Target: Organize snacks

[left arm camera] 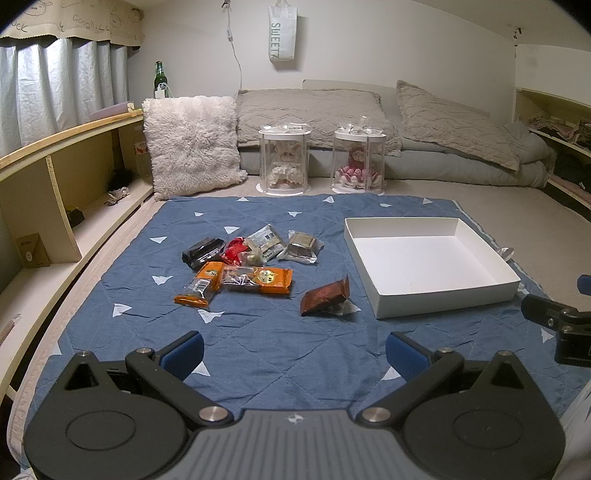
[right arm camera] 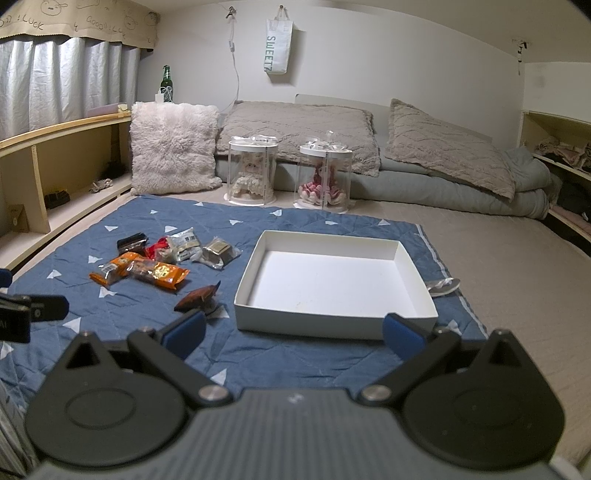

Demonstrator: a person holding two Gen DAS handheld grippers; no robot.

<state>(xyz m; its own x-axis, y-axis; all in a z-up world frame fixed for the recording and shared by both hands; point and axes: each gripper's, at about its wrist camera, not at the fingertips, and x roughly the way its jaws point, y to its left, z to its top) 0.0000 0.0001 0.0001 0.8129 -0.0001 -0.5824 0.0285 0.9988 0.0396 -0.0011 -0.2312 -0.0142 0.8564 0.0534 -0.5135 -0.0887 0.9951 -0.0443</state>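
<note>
Surface: blue quilted mat [left arm camera: 258, 343] with white triangle print, laid on a beige bed or floor cover. Room: grey curtains [left arm camera: 55, 81] at left under a beige valance [left arm camera: 74, 18], low wooden shelving [left arm camera: 66, 155] along the left wall, more shelves at far right. Against the back wall: fluffy white cushion [left arm camera: 192, 144], two grey pillows on a folded grey duvet [left arm camera: 461, 162], and two clear cylindrical cases [left arm camera: 283, 160], each with a plush doll inside. Green glass bottle [left arm camera: 159, 75] stands on the shelf top behind the cushion.

Snacks: loose pile [left arm camera: 243, 258] on the mat's left-centre, comprising a black pack, a red pack, two clear-wrapped packs and two orange packs [left arm camera: 258, 280] touching each other. One brown pack [left arm camera: 325, 295] lies apart, between the pile and the white box [left arm camera: 443, 299]. The box is open-topped, on the mat's right side, with nothing in it.

Left gripper [left arm camera: 295, 354]: fingers spread wide, holding nothing, above bare mat near the pile. Right gripper [right arm camera: 293, 334]: fingers spread wide, holding nothing, straddling the near wall of the white box; left finger [right arm camera: 184, 332] is just beside the brown pack.

Readable text: white tote bag [right arm camera: 279, 46] on the wall says "SWEETZ" in green, vertical. The valance has doodles and the hand-drawn words "GOOD LUCK". Print on the snack wrappers is too small to read.
</note>
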